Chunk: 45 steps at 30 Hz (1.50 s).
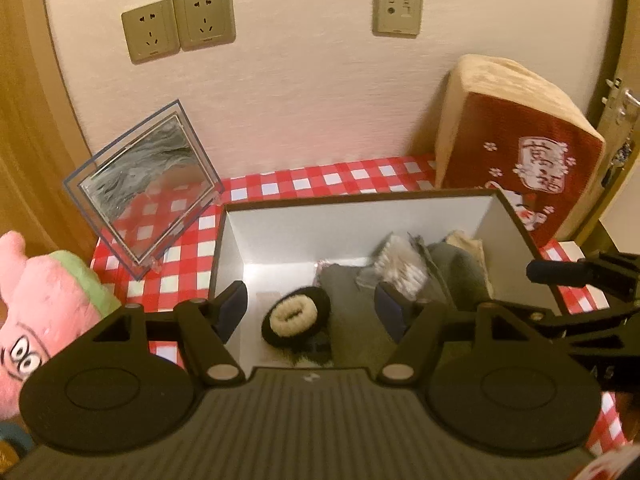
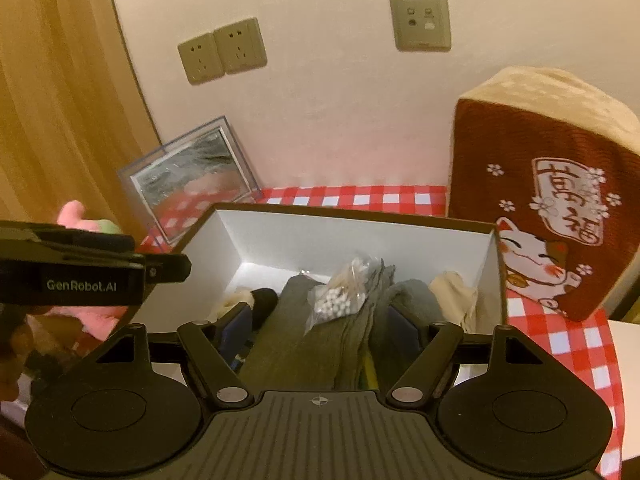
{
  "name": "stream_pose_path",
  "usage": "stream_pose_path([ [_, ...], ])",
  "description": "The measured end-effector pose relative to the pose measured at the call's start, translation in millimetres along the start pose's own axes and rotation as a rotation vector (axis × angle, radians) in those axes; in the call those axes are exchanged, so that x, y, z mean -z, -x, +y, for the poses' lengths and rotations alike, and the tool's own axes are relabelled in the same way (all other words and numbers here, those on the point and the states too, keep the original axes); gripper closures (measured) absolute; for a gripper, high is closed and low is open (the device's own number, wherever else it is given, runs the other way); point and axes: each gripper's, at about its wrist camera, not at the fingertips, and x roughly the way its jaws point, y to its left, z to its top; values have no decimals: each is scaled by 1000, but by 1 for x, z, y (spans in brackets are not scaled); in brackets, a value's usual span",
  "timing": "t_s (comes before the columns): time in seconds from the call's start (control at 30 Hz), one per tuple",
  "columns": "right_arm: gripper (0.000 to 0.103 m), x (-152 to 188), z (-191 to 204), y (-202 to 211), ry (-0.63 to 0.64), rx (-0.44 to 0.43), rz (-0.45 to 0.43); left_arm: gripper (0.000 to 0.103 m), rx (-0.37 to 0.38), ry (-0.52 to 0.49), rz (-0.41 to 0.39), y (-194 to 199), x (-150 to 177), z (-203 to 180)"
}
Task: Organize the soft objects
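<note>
Nearest in the left wrist view, the left hand-held gripper [image 1: 312, 306] is seen released, its two blue-padded fingers [image 1: 234, 308] spread wide with nothing between them. Just beyond and between the fingers, a round black and cream fluffy hair scrunchie [image 1: 295, 316] is seen lying on the floor of the open white-lined cardboard box [image 1: 280, 226], toward its left end. To its right, folded grey-green knitted cloth [image 1: 352, 320] is laid along the box floor, and a clear plastic bag of small white beads [image 1: 400, 268] rests on top of it.

In the right wrist view, the right hand-held gripper [image 2: 322, 330] is likewise held released, empty, over the near edge of the same box. The grey-green cloth [image 2: 316, 328] and the bead bag [image 2: 340, 300] are found between its spread fingers, and a beige fabric piece [image 2: 456, 292] is tucked at the right end of the box.

Left of the box, a pink and green plush toy [image 1: 44, 300] is placed on the red and white checked counter [image 1: 180, 264]. Farther back, a tilted clear-framed sand picture [image 1: 148, 184] is propped by the wall, and a red and tan cushion with a lucky cat print [image 2: 552, 200] is stood at the right. Beige wall sockets [image 1: 180, 22] are mounted above.
</note>
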Motion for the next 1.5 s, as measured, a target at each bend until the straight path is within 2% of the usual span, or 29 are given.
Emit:
stream_pose_path([
  [0.57,27,70,-9,107,1,-7,-2,31,-6,23,-10,102,79,-55],
  [0.8,27,95,-6,137,22,-8,8,25,-27,50,-15,135,109,-72],
  [0.93,27,107,-1,153,22,-4,15,24,-18,56,-5,149,123,-78],
  [1.17,27,132,12,174,2,11,48,25,-2,56,26,166,149,-75],
  [1.5,27,158,49,207,-42,41,45,25,20,20,40,202,184,-60],
])
